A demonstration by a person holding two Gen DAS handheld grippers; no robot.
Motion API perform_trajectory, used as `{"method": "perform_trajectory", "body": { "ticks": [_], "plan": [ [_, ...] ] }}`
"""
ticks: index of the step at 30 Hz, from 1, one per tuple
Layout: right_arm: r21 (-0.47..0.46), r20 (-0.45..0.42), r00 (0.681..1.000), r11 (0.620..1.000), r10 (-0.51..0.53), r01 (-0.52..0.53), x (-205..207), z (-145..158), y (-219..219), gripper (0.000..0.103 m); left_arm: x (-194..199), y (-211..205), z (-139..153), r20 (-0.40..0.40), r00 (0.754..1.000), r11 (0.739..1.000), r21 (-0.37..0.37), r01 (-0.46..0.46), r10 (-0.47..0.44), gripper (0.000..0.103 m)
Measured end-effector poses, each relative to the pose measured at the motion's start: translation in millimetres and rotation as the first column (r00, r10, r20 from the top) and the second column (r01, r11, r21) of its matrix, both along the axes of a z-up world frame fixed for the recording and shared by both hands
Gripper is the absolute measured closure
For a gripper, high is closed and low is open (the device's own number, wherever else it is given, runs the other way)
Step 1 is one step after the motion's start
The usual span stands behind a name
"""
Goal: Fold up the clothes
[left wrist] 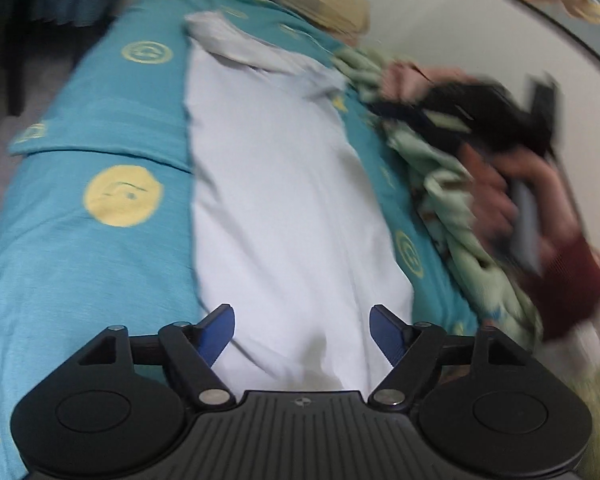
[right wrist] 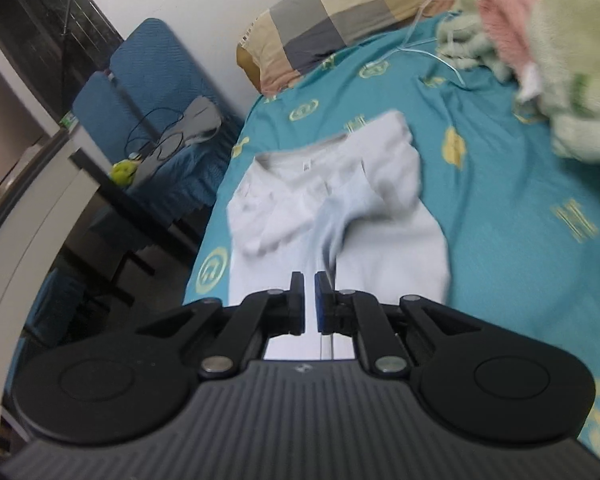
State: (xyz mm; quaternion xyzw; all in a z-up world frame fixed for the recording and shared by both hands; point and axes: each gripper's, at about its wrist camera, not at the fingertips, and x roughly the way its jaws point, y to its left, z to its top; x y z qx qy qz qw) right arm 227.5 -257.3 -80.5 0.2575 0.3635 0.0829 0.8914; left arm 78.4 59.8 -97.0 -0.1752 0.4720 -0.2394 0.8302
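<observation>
Left gripper [left wrist: 302, 330] with blue pads spread wide and nothing between them, hovering over the lower end of a white T-shirt [left wrist: 284, 184] laid flat down the middle of the left wrist frame on a teal bedsheet [left wrist: 80, 128] printed with yellow emblems. Right gripper [right wrist: 310, 300] nearly shut, pinching a raised fold of the same white T-shirt [right wrist: 340, 216] at frame centre, collar and label toward the upper left. Beyond: checked pillow [right wrist: 340, 16] at top, green plush blanket [right wrist: 572, 80] upper right, blue chair [right wrist: 148, 80] at left.
</observation>
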Motion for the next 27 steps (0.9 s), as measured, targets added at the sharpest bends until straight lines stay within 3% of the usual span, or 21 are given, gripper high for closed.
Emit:
{"method": "perform_trajectory", "body": {
  "ticks": [2, 4, 6, 8, 12, 16, 20, 27],
  "plan": [
    [-0.009, -0.032, 0.999, 1.000, -0.006, 0.006, -36, 5, -4, 0.092, 1, 2, 0, -0.005, 1.000, 1.000, 0.004, -0.019, 0.019, 0.024],
    [-0.017, -0.064, 0.998, 1.000, -0.015, 0.014, -72, 9, -8, 0.082, 3, 5, 0, -0.019, 0.999, 1.000, 0.012, -0.026, 0.027, 0.023],
    [0.008, -0.099, 0.995, 1.000, -0.020, 0.021, -106, 3, -12, 0.047, 10, 8, -1, -0.040, 0.999, 0.999, 0.027, -0.034, 0.035, 0.023],
    [0.038, -0.141, 0.989, 0.998, -0.035, 0.041, -130, -5, -17, 0.040, 12, 10, -4, -0.064, 0.997, 0.998, 0.044, -0.044, 0.047, 0.023],
    [0.022, -0.222, 0.971, 0.995, -0.093, 0.101, -156, -22, -23, 0.040, 16, 8, -15, -0.102, 0.993, 0.996, 0.078, -0.047, 0.054, 0.023],
    [0.028, -0.297, 0.948, 0.991, -0.117, 0.131, -144, -39, -27, 0.041, 20, 2, -24, -0.137, 0.990, 0.995, 0.097, -0.021, 0.034, 0.022],
    [0.003, -0.397, 0.911, 0.993, -0.108, 0.119, -131, -63, -21, 0.041, 22, -1, -32, -0.171, 0.985, 0.995, 0.102, -0.001, 0.019, 0.022],
    [0.020, -0.477, 0.878, 0.998, -0.038, 0.055, -130, -78, -9, 0.041, 23, -4, -40, -0.208, 0.978, 0.995, 0.092, 0.033, -0.013, 0.022]
  ]
}}
